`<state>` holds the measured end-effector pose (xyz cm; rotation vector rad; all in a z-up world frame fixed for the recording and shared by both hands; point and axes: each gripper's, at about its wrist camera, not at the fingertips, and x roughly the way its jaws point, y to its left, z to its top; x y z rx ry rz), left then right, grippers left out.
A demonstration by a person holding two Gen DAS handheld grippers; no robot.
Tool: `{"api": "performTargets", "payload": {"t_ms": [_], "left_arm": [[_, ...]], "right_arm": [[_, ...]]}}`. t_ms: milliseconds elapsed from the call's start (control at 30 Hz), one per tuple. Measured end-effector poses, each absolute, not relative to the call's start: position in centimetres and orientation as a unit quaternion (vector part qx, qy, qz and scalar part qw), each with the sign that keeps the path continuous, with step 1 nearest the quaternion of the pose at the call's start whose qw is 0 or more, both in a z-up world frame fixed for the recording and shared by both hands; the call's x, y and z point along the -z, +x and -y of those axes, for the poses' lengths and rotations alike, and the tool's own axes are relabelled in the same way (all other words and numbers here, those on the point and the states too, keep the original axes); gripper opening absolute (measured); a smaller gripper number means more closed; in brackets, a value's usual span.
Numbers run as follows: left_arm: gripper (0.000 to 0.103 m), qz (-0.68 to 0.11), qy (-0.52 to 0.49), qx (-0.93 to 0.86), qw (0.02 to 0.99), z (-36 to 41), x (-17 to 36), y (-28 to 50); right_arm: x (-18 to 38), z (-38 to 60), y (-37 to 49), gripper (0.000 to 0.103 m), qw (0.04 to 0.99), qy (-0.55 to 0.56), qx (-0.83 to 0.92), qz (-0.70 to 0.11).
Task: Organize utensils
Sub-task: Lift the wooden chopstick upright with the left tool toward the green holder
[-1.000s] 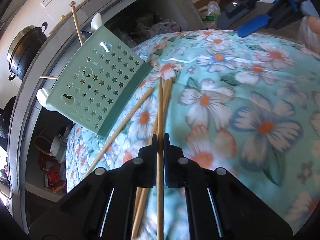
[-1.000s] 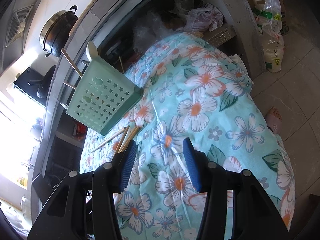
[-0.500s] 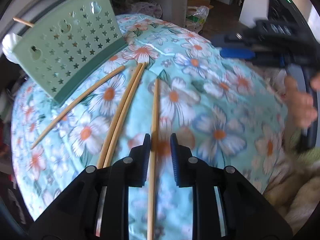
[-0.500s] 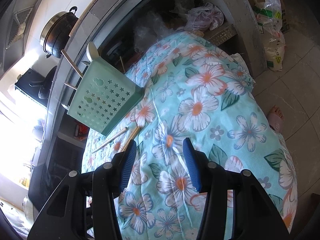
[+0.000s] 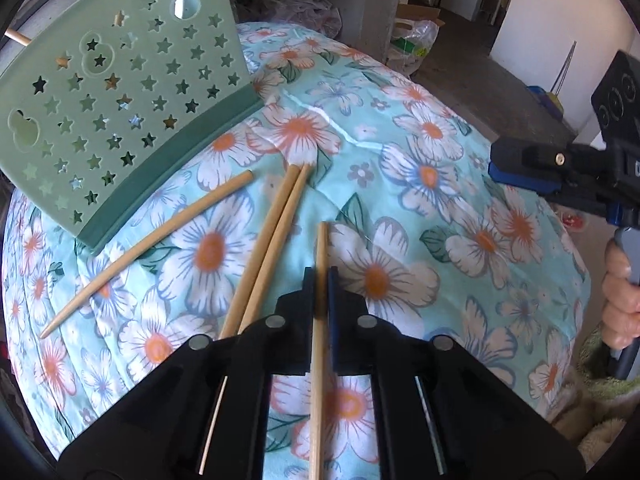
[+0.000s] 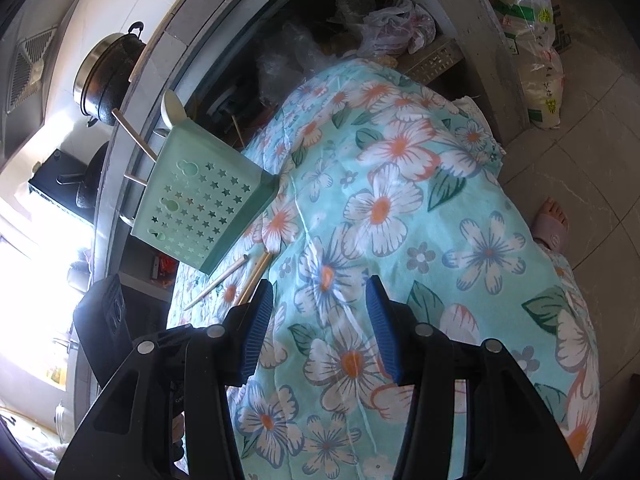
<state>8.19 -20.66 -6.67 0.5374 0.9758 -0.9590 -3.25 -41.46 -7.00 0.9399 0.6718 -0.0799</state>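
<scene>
A single bamboo chopstick is pinched along its length between the two black fingers of the left claw, raised a little over the bench, which is draped in a turquoise floral cloth. Three more chopsticks lie loose on the cloth: a pair side by side just left of the held one, and a lone stick nearer the green star-punched utensil holder. That holder leans at the far edge, with other utensils poking from its top, likely where the held stick belongs. The right claw hovers wide apart over the cloth, gripping nothing.
</scene>
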Motion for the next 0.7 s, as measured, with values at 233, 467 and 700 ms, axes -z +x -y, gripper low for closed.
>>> {"api": "performTargets", "payload": {"t_ms": [233, 467, 700], "left_arm": [[0.005, -0.430, 0.208, 0.430, 0.766, 18.9, 3.9, 8.7], [0.005, -0.408, 0.147, 0.425, 0.794, 16.0, 0.3, 9.4], [0.005, -0.388, 0.112, 0.423, 0.811, 14.2, -2.2, 9.8]], "right_arm": [[6.9, 41.4, -3.4, 0.048, 0.835, 0.454, 0.028, -0.310], [6.7, 41.1, -3.5, 0.048, 0.833, 0.461, 0.017, -0.305], [6.4, 40.3, -3.0, 0.048, 0.830, 0.468, 0.001, -0.305]]}}
